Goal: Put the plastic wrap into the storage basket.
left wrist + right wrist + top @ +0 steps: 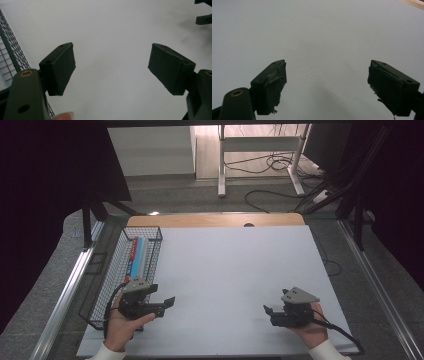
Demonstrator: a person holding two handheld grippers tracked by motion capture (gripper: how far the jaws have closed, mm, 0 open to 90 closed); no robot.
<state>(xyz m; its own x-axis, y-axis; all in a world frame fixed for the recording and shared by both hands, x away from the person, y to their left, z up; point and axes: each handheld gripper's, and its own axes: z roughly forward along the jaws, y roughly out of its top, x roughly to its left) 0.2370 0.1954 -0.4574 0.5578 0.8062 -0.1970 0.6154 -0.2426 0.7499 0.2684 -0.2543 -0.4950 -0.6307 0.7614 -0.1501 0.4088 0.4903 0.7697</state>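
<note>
Scene: white surface (235, 285), wire basket (112, 275) along its 9 o'clock edge, person's hands in from 6 o'clock.
L gripper (167, 303): at approx 7 o'clock on surface, just beside basket's near end, pointing toward 3 o'clock. Jaws apart, nothing between them; own view shows bare white sheet through the gap and basket mesh (10, 57) at left edge.
R gripper (266, 311): at approx 5 o'clock, pointing toward 9 o'clock, facing the L one, well apart from it. Jaws apart, empty; pads (274, 87) look frayed at edges.
Item: long flat pack (138, 256) lying in the basket, toward its far half. Blue/grey w. a red strip on one side; print too small to read.
Long axis: runs 12–6, same as basket's long side.
Key relation: pack lies toward 11 o'clock from L gripper, behind the way the jaws point now. L hand (122, 327) much nearer; R hand (312, 325) is across the whole surface.
Judgement: any reach for the pack looks like L-side work; gripper would need to swing round toward 12 and come over the basket rim, jaws spanning pack's short width.
Risk: wire wall close to jaw path, could snag.
</note>
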